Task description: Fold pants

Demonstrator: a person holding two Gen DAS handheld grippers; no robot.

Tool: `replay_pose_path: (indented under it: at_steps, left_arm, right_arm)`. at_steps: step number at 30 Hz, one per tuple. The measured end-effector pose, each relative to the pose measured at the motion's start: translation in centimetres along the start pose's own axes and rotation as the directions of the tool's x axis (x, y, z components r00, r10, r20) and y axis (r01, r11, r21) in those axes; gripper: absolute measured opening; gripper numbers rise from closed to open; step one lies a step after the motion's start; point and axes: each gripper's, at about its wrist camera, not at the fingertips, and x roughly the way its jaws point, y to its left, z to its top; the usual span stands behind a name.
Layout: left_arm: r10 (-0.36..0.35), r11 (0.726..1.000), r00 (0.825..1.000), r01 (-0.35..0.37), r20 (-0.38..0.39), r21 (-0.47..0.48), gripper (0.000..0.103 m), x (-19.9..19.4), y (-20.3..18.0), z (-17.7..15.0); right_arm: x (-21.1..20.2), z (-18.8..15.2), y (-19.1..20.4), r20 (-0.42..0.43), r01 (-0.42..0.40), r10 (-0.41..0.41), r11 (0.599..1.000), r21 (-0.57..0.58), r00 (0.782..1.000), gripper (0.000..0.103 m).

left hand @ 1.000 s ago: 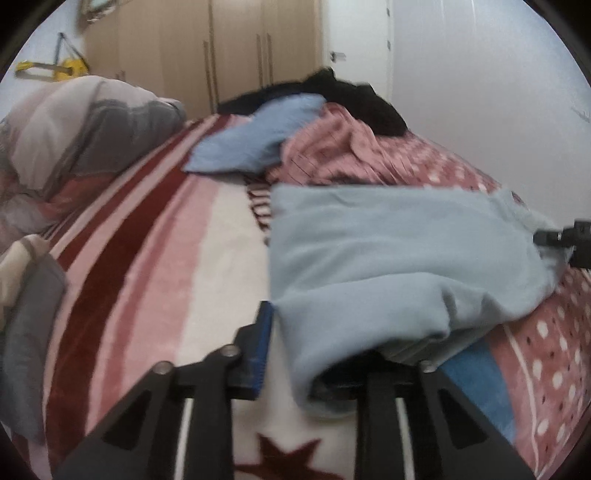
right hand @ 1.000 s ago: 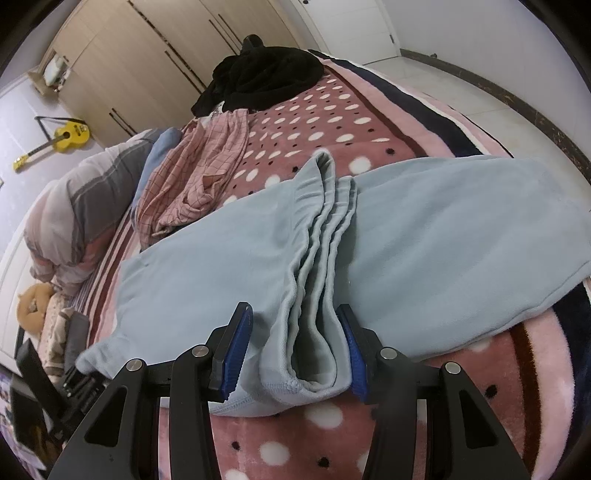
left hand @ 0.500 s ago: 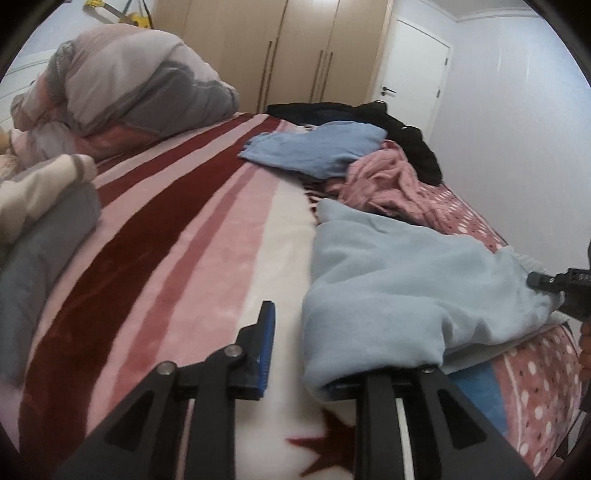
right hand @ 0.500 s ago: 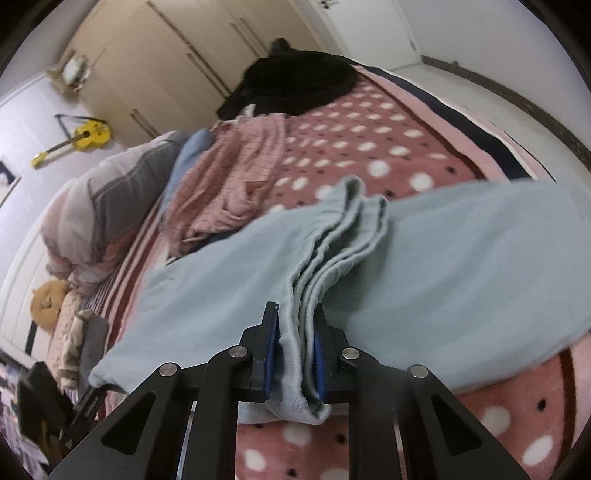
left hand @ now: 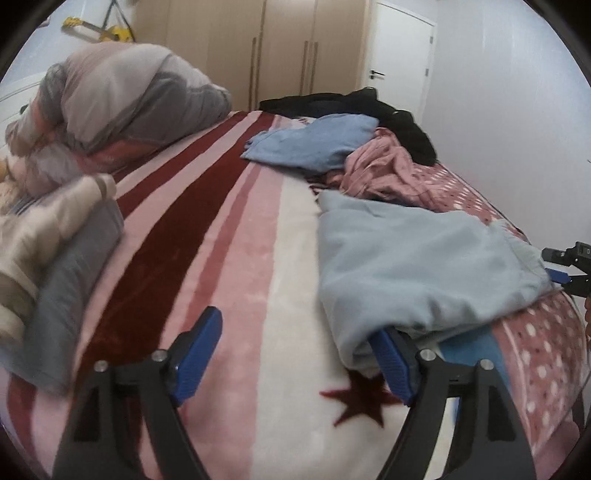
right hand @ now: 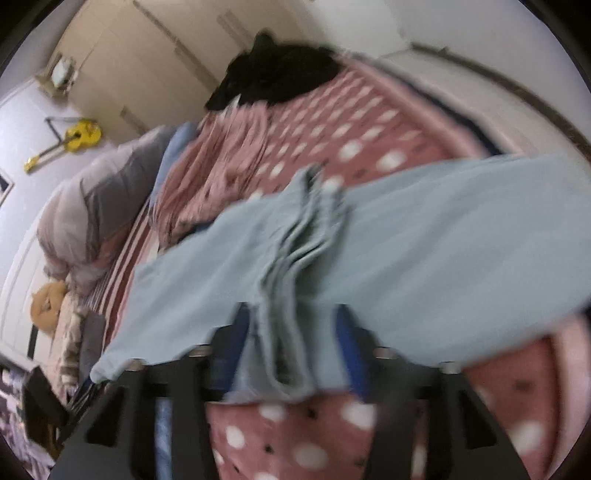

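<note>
The light blue pants (left hand: 417,266) lie folded on the bed (left hand: 229,258). Both claws are opening: the left claw (left hand: 295,360) beside them, the right claw (right hand: 291,343) loose around the waistband.

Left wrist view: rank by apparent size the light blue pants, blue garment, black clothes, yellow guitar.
1. light blue pants, though nearest the camera, which inflates them
2. blue garment and black clothes: look alike, not ranked
3. yellow guitar

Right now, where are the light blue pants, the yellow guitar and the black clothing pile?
light blue pants (left hand: 417,266), left wrist view, flat upper layer of the folded cloth.
yellow guitar (right hand: 83,134), right wrist view, its body.
black clothing pile (right hand: 280,75), right wrist view, middle of the heap.
</note>
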Motion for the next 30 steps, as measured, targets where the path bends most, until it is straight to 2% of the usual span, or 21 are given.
replay_pose_path:
  at_steps: [2, 5, 8, 11, 13, 19, 20, 22, 23, 27, 30]
  left_arm:
    - [-0.057, 0.998, 0.998, 0.057, 0.005, -0.009, 0.076, -0.9, -0.1, 0.9]
    - [-0.133, 0.991, 0.990, 0.134, 0.037, -0.027, 0.076, -1.8, -0.8, 2.3]
    - [-0.165, 0.986, 0.984, 0.167, 0.066, -0.026, 0.077, -2.4, -2.1, 3.5]
    - [-0.194, 0.980, 0.978, 0.197, 0.075, -0.024, 0.079, -2.4, -3.1, 4.4]
    - [-0.218, 0.975, 0.973, 0.220, 0.076, -0.026, 0.079, -2.3, -3.7, 4.8]
    - [-0.240, 0.969, 0.968, 0.243, 0.080, -0.037, 0.079, -2.2, -4.4, 5.2]
    - [-0.239, 0.969, 0.968, 0.242, 0.080, -0.040, 0.079, -2.2, -4.3, 5.2]
    - [-0.233, 0.971, 0.969, 0.237, 0.080, -0.043, 0.079, -2.2, -4.1, 5.2]
    - [-0.231, 0.971, 0.970, 0.235, 0.081, -0.045, 0.079, -2.2, -3.9, 5.2]
    - [-0.226, 0.970, 0.970, 0.233, 0.092, -0.066, 0.079, -2.3, -2.9, 5.2]
    - [-0.225, 0.969, 0.969, 0.233, 0.097, -0.079, 0.079, -2.6, -2.2, 5.1]
  right_arm:
    - [-2.8, -0.1, -1.7, 0.050, 0.018, -0.019, 1.000, 0.026, 0.999, 0.058]
    - [-5.9, -0.8, -5.3, 0.077, 0.034, -0.044, 0.991, 0.127, 0.996, 0.058]
    - [-7.4, -1.7, -8.6, 0.076, 0.031, -0.050, 0.974, 0.226, 0.996, 0.058]
    - [-7.3, -2.5, -11.0, 0.073, 0.002, -0.025, 0.954, 0.301, 0.997, 0.056]
    - [-6.9, -2.3, -12.0, 0.102, -0.034, 0.001, 0.943, 0.332, 0.995, 0.055]
    - [-4.7, 0.2, -13.8, 0.181, -0.027, -0.056, 0.903, 0.429, 0.982, 0.053]
    - [-4.4, 0.8, -13.9, 0.194, -0.018, -0.077, 0.896, 0.443, 0.978, 0.050]
    - [-4.0, 1.7, -13.6, 0.193, 0.030, -0.125, 0.901, 0.432, 0.973, 0.031]
    - [-3.8, 2.4, -13.0, 0.188, 0.068, -0.156, 0.912, 0.404, 0.970, 0.008]
    - [-4.6, 4.8, -9.5, 0.248, 0.088, -0.167, 0.950, 0.300, 0.954, 0.004]
    - [-5.9, 6.3, -5.0, 0.315, 0.058, -0.113, 0.982, 0.179, 0.942, 0.004]
